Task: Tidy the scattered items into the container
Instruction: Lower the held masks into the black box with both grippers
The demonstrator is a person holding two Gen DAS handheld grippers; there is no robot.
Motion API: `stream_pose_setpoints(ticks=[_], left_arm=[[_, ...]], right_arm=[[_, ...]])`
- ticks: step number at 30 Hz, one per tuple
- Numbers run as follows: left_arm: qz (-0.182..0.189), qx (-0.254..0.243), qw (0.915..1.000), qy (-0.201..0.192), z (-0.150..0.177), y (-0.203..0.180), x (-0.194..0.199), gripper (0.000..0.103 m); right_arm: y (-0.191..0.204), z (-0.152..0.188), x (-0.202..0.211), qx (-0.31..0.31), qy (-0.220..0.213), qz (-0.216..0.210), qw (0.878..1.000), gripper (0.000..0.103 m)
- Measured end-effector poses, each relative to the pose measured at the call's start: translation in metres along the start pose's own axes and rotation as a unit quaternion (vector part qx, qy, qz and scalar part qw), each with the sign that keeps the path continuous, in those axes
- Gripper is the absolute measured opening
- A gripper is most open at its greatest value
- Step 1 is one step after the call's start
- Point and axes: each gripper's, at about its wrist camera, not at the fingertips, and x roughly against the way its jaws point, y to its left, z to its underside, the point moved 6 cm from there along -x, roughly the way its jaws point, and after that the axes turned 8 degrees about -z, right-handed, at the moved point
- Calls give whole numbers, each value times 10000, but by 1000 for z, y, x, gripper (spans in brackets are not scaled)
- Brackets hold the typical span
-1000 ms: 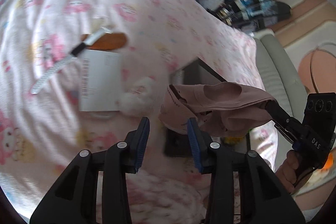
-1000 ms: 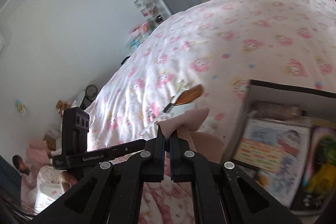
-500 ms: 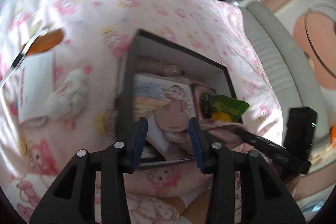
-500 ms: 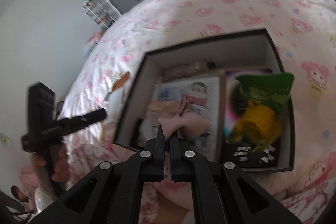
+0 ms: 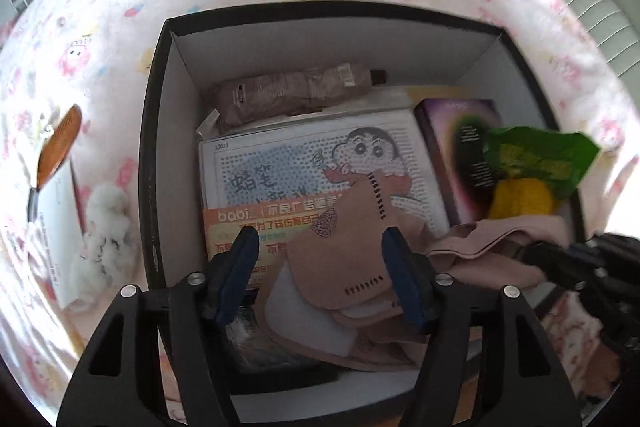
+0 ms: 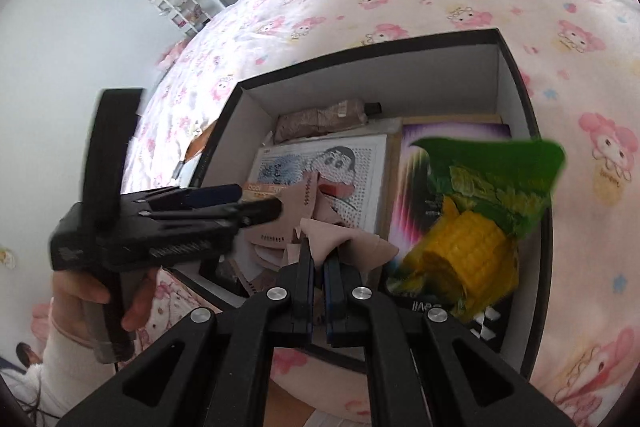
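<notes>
A black box with white inner walls sits on the pink cartoon bedspread. A pink garment lies draped over the cartoon board package inside it. My left gripper hangs over the box's near side. Its jaws are opening wide; the garment lies under and between them, and the pads do not press it. My right gripper is shut on a fold of the same garment low inside the box. The left gripper shows beside it, held by a hand.
The box also holds a folded brown umbrella, a purple carton and a green corn packet. Left of the box on the bed lie a brown-handled comb, a white paper packet and a fluffy white toy.
Both grippers swung from above the bedspread to over the box and sank. The right one brought the pink garment down inside it. The left jaws spread much wider.
</notes>
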Motion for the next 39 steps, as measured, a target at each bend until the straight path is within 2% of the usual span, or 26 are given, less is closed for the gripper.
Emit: stream_pose_setpoints(ticks=[2,3,4,6,7,9,11,12,14,15,18,20,22,24,27,29,30,31,35,37,39], left_arm=[[1,-31,10000,22,-1,0,1,50],[141,-2,9998,124,0,-1,1,34],[297,40,9994,197,1,-1,1,34],[433,16,9990,120,1,-4,6,39],[459,5,9989,129,2,-5,5,49],[579,101,9978,293,4,-5,-3,61],[593,89,9974,406,7,-5,-11,56],[599,30,9973,414,9,-6,-14,42],[725,-32,9969,316,11,-9,-10,28],[789,-59,9966,222,10,-9,-3,5],[499,-79,9983,-306,1,-1,26,2],[461,-36,9972,-589,-5,7,45,1],[623,10,9956,-704,-10,11,57,1],[714,148,9953,-631,-16,17,57,1],[606,218,9971,-401,-17,15,39,3],[608,309,9974,-224,-17,13,27,20],[628,362,9972,-193,-16,10,24,34],[680,420,9966,-189,-16,10,21,39],[956,543,9937,-211,-24,-1,12,39],[1062,543,9926,-204,-30,-13,7,39],[1020,567,9931,-80,-34,-20,-4,39]], right_arm=[[-4,-7,-2,-37,80,-58,9999,3],[-5,-11,-2,-24,103,-31,9999,3],[-7,-15,-3,5,117,33,9999,3],[-9,-19,-2,89,107,136,9998,3],[-9,-19,-1,102,87,127,9998,3],[-10,-17,-1,73,74,56,9999,3],[-13,-13,-3,23,116,66,9999,3],[-15,-12,-5,10,149,90,9998,3],[-18,-12,-5,-1,174,110,9998,3],[-18,-14,-3,1,153,105,9998,3],[-16,-22,4,36,23,50,10000,3],[-14,-31,6,46,-8,-8,10000,3],[-8,-46,9,176,-101,46,9998,3],[-2,-62,13,366,-240,181,9989,3],[0,-84,14,634,-472,506,9956,3],[-12,-92,14,592,-569,770,9936,3],[-21,-91,12,479,-563,815,9939,3],[-31,-89,10,326,-512,826,9947,3],[-66,-75,6,-150,-254,873,9957,3],[-71,-74,14,-245,-337,855,9955,3],[-69,-78,26,-245,-589,774,9950,4]])
